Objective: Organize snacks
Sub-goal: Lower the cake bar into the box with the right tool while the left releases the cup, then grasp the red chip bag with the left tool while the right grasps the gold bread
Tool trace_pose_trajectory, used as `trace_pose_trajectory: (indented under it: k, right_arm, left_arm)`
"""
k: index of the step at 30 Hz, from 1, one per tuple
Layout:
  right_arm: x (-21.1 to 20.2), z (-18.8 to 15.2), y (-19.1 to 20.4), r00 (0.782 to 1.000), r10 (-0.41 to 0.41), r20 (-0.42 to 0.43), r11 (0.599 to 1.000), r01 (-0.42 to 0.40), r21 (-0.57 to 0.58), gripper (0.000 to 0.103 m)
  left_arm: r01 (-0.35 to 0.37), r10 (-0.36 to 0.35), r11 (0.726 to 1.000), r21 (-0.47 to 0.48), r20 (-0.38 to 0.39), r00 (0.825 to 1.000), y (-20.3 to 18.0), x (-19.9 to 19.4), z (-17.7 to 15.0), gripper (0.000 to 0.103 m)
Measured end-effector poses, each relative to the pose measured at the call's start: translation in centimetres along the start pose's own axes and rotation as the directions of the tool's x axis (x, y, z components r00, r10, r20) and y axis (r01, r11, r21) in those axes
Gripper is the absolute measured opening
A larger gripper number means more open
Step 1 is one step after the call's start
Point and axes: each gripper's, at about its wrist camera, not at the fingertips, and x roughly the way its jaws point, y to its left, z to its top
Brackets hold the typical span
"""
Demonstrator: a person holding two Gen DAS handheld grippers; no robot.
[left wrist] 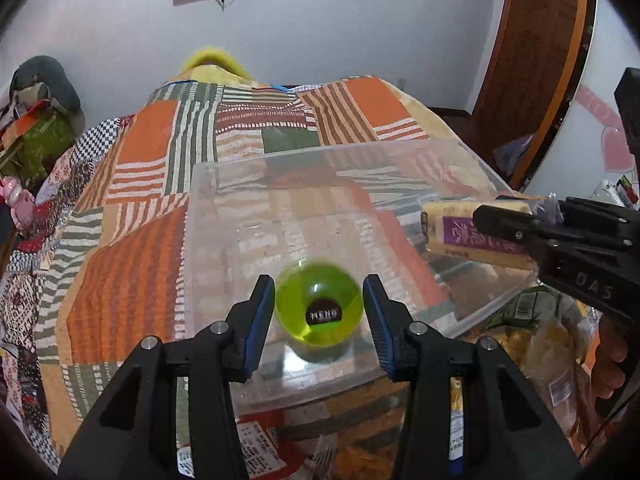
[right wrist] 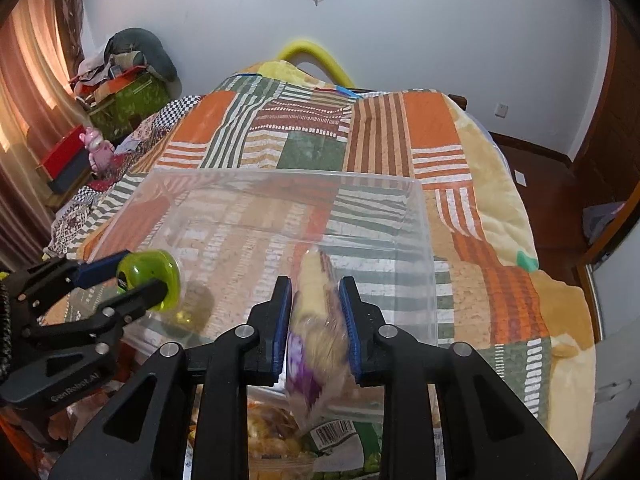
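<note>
Yellow snack packet with purple label (right wrist: 316,332) pinched by right gripper (right wrist: 315,322) fingers over clear plastic bin (left wrist: 208,216) on bed; translucent green jelly cup (left wrist: 319,306) framed between spread left gripper (left wrist: 319,312) fingers, contact unclear.

Count, this moment. Hand-held grippers: two, left hand-held gripper (left wrist: 319,312) and right hand-held gripper (right wrist: 316,322). Clear plastic bin (left wrist: 208,200): one. Green jelly cup (left wrist: 319,308): one. Purple-labelled snack pack (left wrist: 452,236): one. Loose snack packets (left wrist: 556,364) at the bin's near edge: at least three, perhaps more; overlap prevents a firm count.
</note>
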Motion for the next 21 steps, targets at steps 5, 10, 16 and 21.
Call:
trace_pose_trajectory:
  k: [5, 10, 16, 21]
  right_arm:
    - [-1.8, 0.0, 0.1, 0.999, -0.021, 0.047, 1.000, 0.021, -0.011, 0.045]
    - [-4.0, -0.2, 0.1, 0.996, -0.012, 0.088, 1.000, 0.013, -0.010, 0.045]
    - [-6.6, -0.9, 0.2, 0.992, -0.002, 0.128, 1.000, 0.004, -0.010, 0.047]
    - [-8.4, -2.4, 0.2, 0.990, 0.000, 0.143, 1.000, 0.001, -0.007, 0.048]
  left_arm:
    - [-0.007, 0.006, 1.000, 0.010, 0.044, 0.999, -0.2, -2.1, 0.2, 0.046]
    - [-0.022, 0.019, 0.999, 0.030, 0.101, 0.995, -0.4, -5.4, 0.2, 0.057]
    - [-0.040, 0.032, 0.998, 0.051, 0.139, 0.990, 0.2, -9.3, -0.7, 0.071]
    - [-0.065, 0.059, 0.997, 0.045, 0.136, 0.989, 1.8, -11.3, -2.2, 0.084]
